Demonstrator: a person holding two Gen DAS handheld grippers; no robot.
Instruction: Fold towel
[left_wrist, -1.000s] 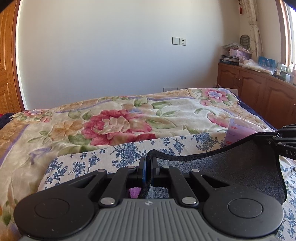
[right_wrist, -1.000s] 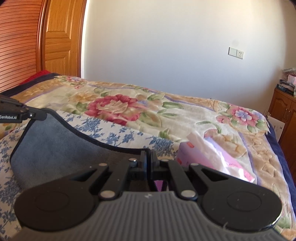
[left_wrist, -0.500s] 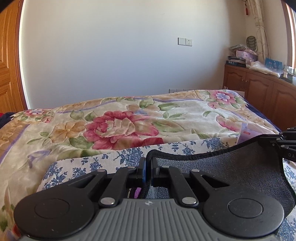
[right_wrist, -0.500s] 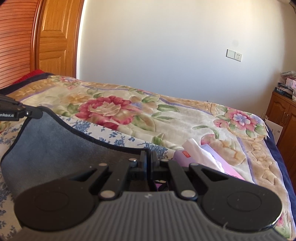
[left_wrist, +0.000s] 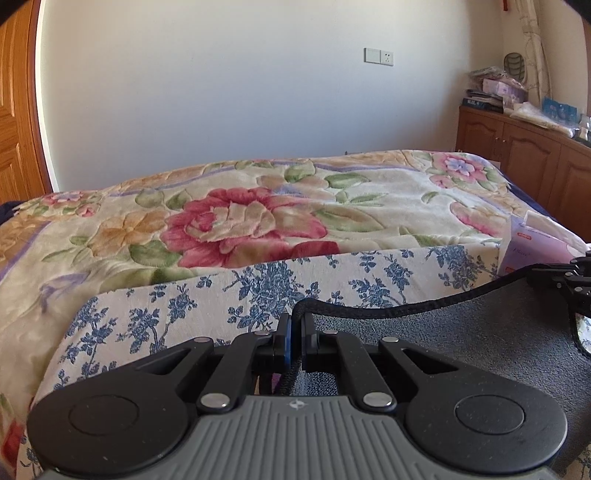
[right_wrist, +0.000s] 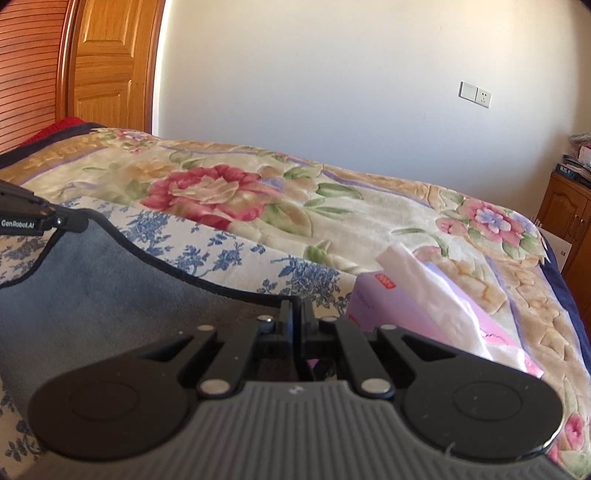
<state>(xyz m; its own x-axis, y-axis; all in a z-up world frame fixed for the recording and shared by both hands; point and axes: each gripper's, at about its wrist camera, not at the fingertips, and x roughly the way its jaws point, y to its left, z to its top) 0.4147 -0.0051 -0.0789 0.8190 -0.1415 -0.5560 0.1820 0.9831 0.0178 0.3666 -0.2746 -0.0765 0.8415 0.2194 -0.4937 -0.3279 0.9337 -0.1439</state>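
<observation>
Closest in, the left tool (left_wrist: 295, 332) has its two fingers pinched together on the black-bound edge of the grey towel (left_wrist: 461, 332), at the towel's left corner, and the right tool (right_wrist: 296, 321) is clamped the same way on the opposite corner of that edge. Between them the towel's hem runs slack, dipping a little in the middle, while the grey cloth (right_wrist: 92, 295) falls away beneath both tools toward the bed. In each wrist view the other tool shows at the frame's side, gripping its own corner: the right one (left_wrist: 569, 280) at the far right of the left view, the left one (right_wrist: 44, 218) at the far left of the right view. Under the towel lies a white sheet with blue flowers (left_wrist: 258, 291), spread over a cream blanket with large pink roses (left_wrist: 240, 221). Just beside the right tool sits a lilac tissue pack (right_wrist: 424, 302) with a white tissue sticking up. Beyond the bed stand the pale wall with a socket plate (left_wrist: 378, 57), a wooden door (right_wrist: 107, 66) and a wooden cabinet (left_wrist: 517, 147).
</observation>
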